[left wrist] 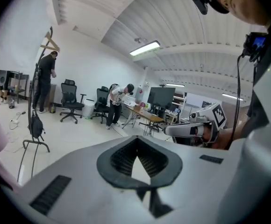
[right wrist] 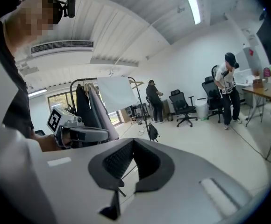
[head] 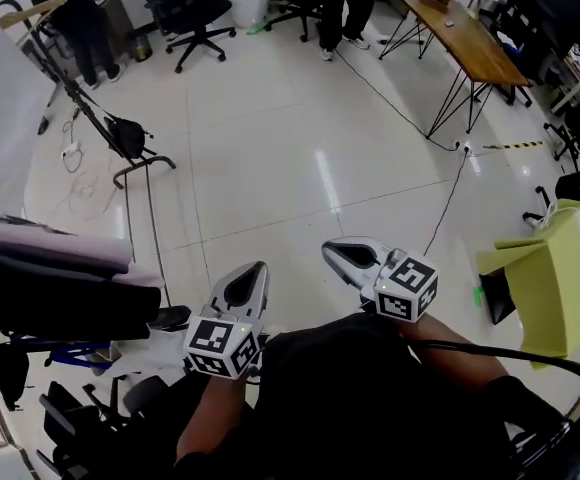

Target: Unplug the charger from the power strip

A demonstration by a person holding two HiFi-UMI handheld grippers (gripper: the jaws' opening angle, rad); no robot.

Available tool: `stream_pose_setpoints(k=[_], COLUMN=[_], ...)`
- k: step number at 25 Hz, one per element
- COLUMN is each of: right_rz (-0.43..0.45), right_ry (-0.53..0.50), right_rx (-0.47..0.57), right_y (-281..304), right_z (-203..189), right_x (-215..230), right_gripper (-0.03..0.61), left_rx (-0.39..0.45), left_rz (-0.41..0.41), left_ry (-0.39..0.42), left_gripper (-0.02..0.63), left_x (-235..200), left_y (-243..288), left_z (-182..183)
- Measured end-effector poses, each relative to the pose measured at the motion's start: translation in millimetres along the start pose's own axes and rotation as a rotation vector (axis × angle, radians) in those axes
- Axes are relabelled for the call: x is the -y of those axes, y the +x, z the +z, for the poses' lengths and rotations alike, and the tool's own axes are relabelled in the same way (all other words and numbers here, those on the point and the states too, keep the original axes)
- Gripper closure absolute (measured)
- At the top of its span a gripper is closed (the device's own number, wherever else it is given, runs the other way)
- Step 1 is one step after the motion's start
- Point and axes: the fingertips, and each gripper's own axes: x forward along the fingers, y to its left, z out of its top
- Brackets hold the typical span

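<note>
1. Pale office floor fills the head view. Neither charger nor power strip can be identified with certainty, though a white block with looped cable lies at upper left.
2. At lower centre the left hand-held gripper and right hand-held gripper are held low with jaws pressed together and nothing pinched. No target is judged within reach.
3. Between them and the block, a stand is noted as an obstruction.
</note>
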Motion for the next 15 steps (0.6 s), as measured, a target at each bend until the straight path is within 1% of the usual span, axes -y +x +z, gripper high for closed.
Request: stream_pose_setpoints(k=[4,8,15], right_rz=[-0.080,-0.161,-0.294], right_ry=[0.023,0.039,0.078], right_rx=[0.043,0.085,0.139], right_y=[-57.0,-125.7,-238.3], right_z=[1.7,1.9,-15.7], right_x=[38.9,81.7,147.9], right_gripper=[0.577,0.577,0.577], left_rx=[-0.019,-0.035,-0.065], left_rz=[-0.072,-0.141,-0.254], left_ry=[0.031,0.068,0.121], left_gripper=[0.607,0.607,0.607], left_x=[47.5,105.8,204.8], left_y=[48.2,97.4,174.4], left_z=[7.7,12.1,5.4])
